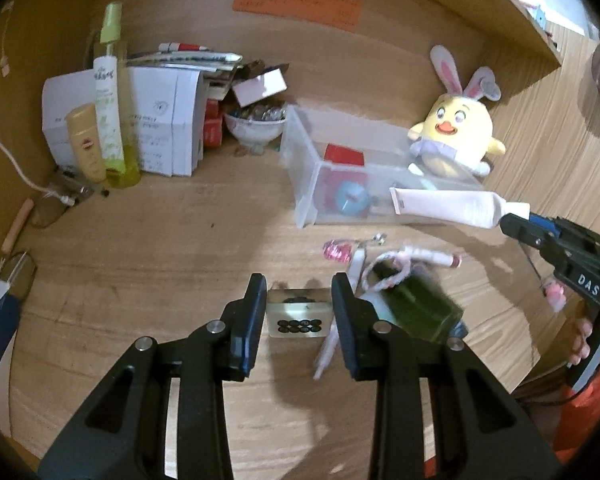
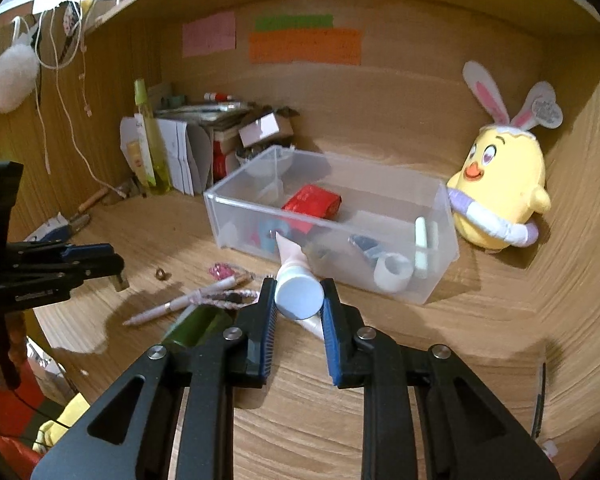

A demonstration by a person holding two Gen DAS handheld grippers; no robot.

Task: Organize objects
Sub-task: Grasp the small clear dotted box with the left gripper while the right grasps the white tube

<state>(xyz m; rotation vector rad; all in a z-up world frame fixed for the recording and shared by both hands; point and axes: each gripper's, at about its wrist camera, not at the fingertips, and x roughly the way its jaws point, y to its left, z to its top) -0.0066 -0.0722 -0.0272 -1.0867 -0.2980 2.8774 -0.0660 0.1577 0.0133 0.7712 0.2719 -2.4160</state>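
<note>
My left gripper is shut on a small square clear box with black dots on its face, held just above the wooden desk. From the right wrist view the left gripper shows at the left with that box at its tip. My right gripper is shut on the round cap of a white tube. In the left wrist view the tube sticks out level from the right gripper, in front of a clear plastic bin. The bin holds a red packet and several small items.
A dark green bottle, a pen, a pink braided cord and a pink wrapped sweet lie on the desk before the bin. A yellow plush chick sits at the right. Bottles and white boxes crowd the back left corner.
</note>
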